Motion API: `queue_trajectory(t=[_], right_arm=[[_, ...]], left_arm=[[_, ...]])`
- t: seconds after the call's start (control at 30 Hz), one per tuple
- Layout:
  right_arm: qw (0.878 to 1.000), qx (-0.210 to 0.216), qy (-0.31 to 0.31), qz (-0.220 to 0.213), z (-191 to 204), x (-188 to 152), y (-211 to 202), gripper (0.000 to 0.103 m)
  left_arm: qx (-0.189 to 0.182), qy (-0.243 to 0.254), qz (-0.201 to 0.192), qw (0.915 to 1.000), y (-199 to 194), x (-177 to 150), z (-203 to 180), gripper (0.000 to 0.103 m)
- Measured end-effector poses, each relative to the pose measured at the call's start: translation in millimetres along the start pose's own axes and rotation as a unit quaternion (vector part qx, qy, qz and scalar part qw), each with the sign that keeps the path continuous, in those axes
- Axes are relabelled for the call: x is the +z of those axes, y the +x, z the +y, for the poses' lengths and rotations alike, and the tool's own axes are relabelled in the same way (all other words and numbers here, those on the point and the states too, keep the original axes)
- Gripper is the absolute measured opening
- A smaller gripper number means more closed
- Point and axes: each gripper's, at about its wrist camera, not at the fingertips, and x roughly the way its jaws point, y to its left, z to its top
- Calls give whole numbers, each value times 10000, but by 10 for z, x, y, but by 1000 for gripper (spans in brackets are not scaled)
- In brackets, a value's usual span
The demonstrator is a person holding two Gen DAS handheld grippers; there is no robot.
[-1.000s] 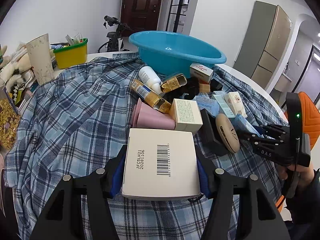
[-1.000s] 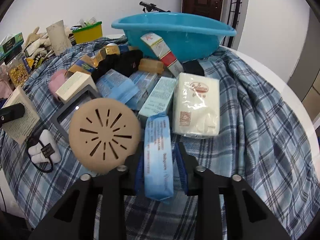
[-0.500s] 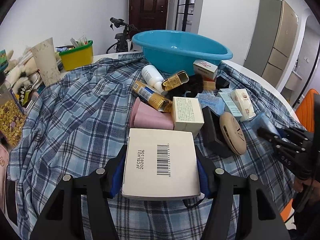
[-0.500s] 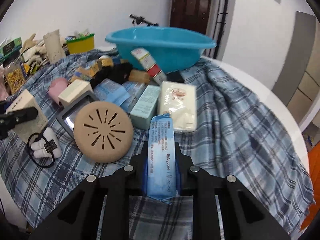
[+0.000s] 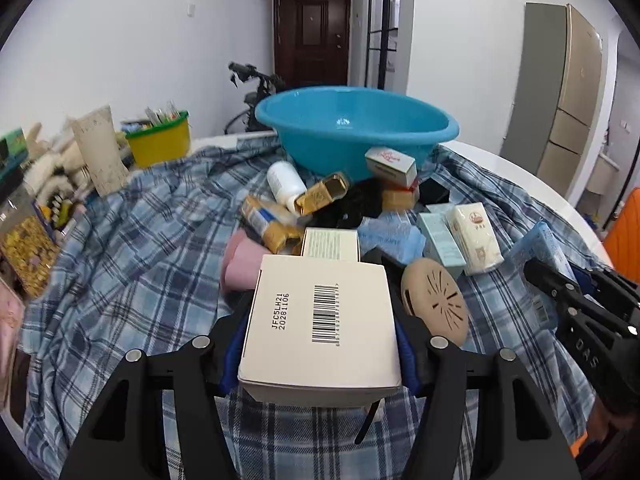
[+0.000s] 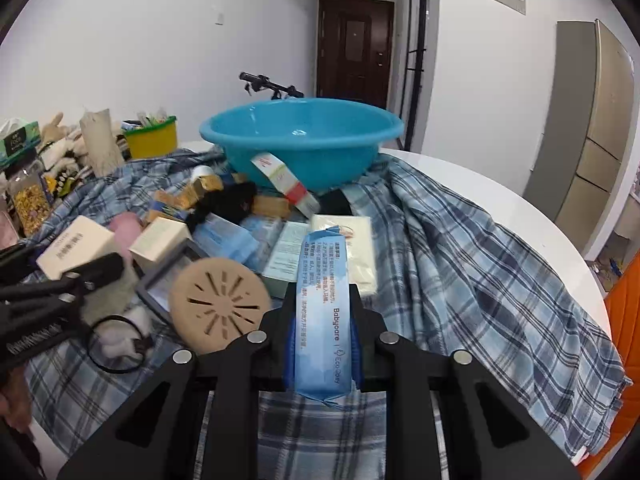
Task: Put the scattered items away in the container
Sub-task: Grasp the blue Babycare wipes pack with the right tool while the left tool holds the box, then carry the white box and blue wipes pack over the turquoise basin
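Two loads up: left gripper (image 5: 320, 344) clamps white box (image 5: 320, 328), right gripper (image 6: 322, 344) pinches blue packet (image 6: 322, 320); I judge either could slip short of the blue basin (image 5: 356, 128).

A bright blue basin (image 5: 356, 128) sits at the far end of a blue-and-white plaid cloth (image 5: 140, 248). Nearer lie a cream box (image 5: 320, 324) bearing a black barcode, a tan slotted disc (image 5: 436, 304) and, far left, a yellow tub (image 5: 162, 146) with a green rim.
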Motion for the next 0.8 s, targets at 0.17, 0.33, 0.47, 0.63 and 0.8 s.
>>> queue_trajectory(t=[0.17,0.33,0.47,0.63,0.8], right_arm=[[9998,153,-91,-108,113,58,-64,19],[9989,369,-138,-244,194,118,-164,19],[9984,374,-156,-403,207,185,-260,19],[9976,378,-121,-559,175,287,-356,19],[9963,444,-139,-717,174,397,-455,19]], left_arm=[[12,-62,-71,10000,-13,35,-61,63],[-31,9,-204,9998,-88,92,-147,63],[-49,11,-296,9995,-145,163,-184,63],[-55,12,-427,9991,-233,272,-200,63],[-72,44,-547,9985,-331,376,-224,63]])
